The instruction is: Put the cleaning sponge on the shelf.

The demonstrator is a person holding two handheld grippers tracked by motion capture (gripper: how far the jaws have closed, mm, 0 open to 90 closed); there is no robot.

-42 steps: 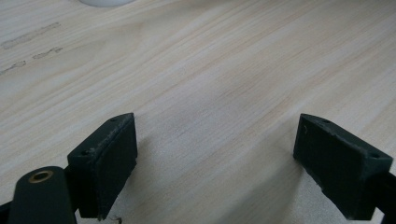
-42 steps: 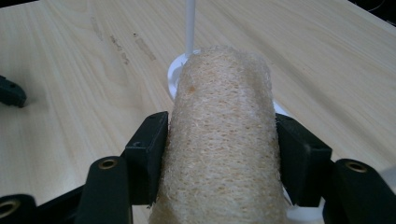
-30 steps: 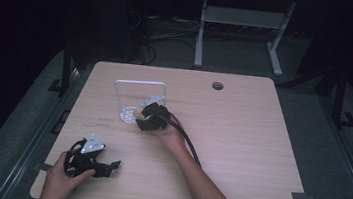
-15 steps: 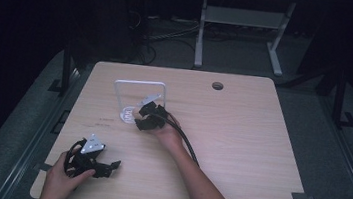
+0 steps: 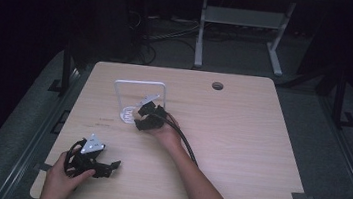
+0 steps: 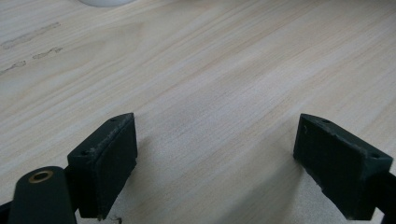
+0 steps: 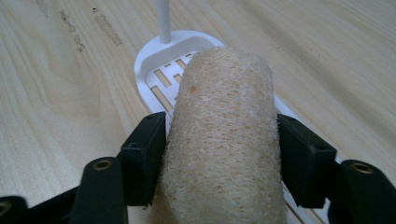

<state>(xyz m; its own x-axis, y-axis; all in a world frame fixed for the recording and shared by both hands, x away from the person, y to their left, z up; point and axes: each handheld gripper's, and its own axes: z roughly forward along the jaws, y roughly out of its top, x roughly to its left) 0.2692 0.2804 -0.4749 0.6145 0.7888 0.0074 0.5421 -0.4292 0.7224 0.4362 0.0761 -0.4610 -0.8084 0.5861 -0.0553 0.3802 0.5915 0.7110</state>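
We have the right claw [image 7: 219, 149] pinching a loofah sponge [image 7: 224, 140] over the white rack [image 7: 154, 70], seemingly not yet released onto its slotted tray. Left claw [image 6: 215, 158] spread, idle above bare bench [image 6: 224, 70]. Release remains.

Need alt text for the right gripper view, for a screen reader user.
The right gripper is clamped on a tan, rough loofah sponge, one black jaw on each side of it. Past the sponge, a white slotted tray with a thin white upright post sits on the light wood table.
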